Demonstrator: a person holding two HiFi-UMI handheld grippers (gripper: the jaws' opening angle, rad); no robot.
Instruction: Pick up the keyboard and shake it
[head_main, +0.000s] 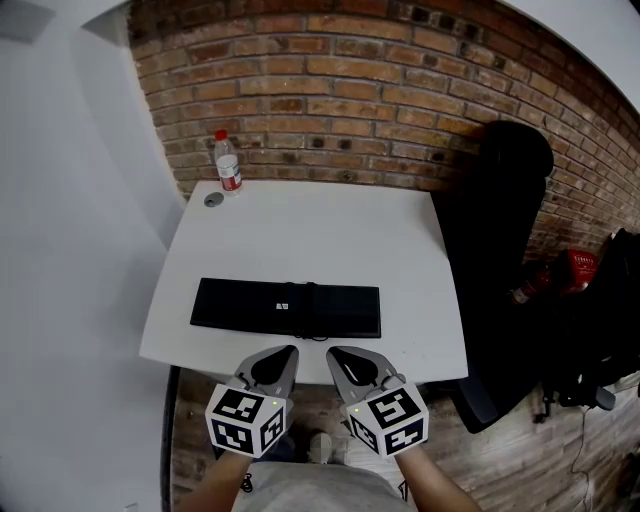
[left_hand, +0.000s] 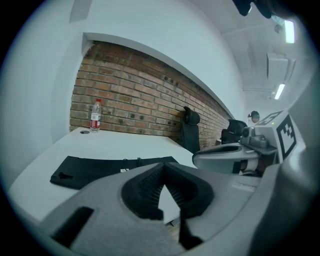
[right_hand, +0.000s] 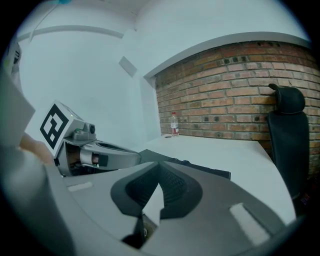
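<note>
Left gripper (head_main: 291, 351), lower centre-left of the head view: jaws pressed together, nothing between them. Its tips hang over the near edge of the table (head_main: 330, 235), just short of the keyboard (head_main: 285, 307) and apart from it. The left gripper view confirms this: the pads meet at the tips and the keyboard lies beyond them.

Upper left of the table: a bottle (head_main: 227, 162) with a red cap stands upright near the brick wall (head_main: 330, 80). A small grey disc (head_main: 213, 199) lies flat just beside it, toward the near side.

Centre: the keyboard, black, lies flat on the table. Its long side runs parallel to the near edge, close to that edge. Neither gripper touches it.

Right gripper (head_main: 334, 351), lower centre-right, just beside the left one: jaws likewise closed on nothing. Its tips are over the near table edge, short of the keyboard.

Right of the table: a black chair (head_main: 505, 250) stands against the wall. Far right: a red object (head_main: 578, 268), too small to identify.
</note>
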